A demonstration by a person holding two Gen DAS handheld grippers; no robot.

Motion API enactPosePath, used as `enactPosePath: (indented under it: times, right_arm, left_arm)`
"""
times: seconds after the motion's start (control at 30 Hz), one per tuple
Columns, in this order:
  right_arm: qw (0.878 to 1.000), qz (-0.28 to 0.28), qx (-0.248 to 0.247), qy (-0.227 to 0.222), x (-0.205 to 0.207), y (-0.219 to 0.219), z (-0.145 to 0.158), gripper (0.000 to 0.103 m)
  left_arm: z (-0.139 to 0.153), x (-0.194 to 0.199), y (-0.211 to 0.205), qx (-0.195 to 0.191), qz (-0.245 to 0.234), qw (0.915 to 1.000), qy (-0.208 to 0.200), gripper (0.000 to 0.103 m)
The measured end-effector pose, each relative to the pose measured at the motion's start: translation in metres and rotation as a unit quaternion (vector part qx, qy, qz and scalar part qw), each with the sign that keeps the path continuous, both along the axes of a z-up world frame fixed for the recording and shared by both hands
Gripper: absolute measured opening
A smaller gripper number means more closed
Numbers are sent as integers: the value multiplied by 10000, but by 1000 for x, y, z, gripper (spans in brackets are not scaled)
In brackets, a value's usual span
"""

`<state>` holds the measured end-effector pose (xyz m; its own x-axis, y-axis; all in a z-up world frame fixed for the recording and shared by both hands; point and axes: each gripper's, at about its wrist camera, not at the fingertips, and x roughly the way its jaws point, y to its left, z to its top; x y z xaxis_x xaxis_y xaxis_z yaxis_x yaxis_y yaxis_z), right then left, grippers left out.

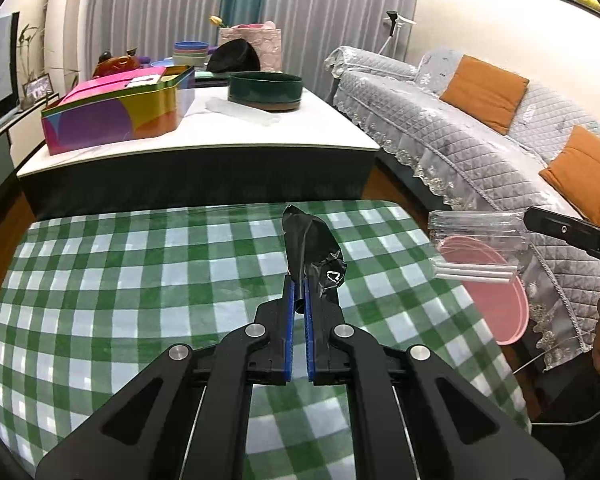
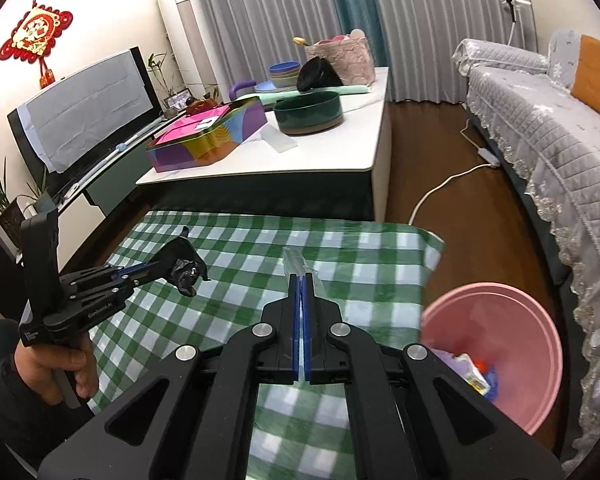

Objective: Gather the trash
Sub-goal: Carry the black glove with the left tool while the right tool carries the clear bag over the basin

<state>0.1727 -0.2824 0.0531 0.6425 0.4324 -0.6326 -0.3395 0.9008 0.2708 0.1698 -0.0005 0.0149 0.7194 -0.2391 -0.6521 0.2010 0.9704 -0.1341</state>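
Left gripper [image 2: 162,266], jaws clamped on a crumpled black wrapper [image 1: 314,252], held it above the middle of the green-checked desk [image 1: 140,264]. Right gripper [image 2: 302,280], jaws pinched on a clear plastic packet [image 1: 476,240], hung over the desk's right edge, beside the pink bin [image 2: 496,320] on the floor.

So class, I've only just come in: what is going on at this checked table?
A person is collecting trash with a handheld tool in each hand. The left tool is shut on a crumpled black wrapper; the right tool is shut on a clear plastic packet with white sticks inside. Both are held above the green checked tablecloth. A pink bin beside the table already holds some rubbish.
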Motion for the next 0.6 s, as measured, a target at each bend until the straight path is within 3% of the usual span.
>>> enactPosePath:
  times: [0.6]
  right_arm:
    - [9977, -660, 10, -143, -22, -57, -14, 1]
  left_arm:
    - [-18, -13, -50, 186, -328, 9992, 101, 4]
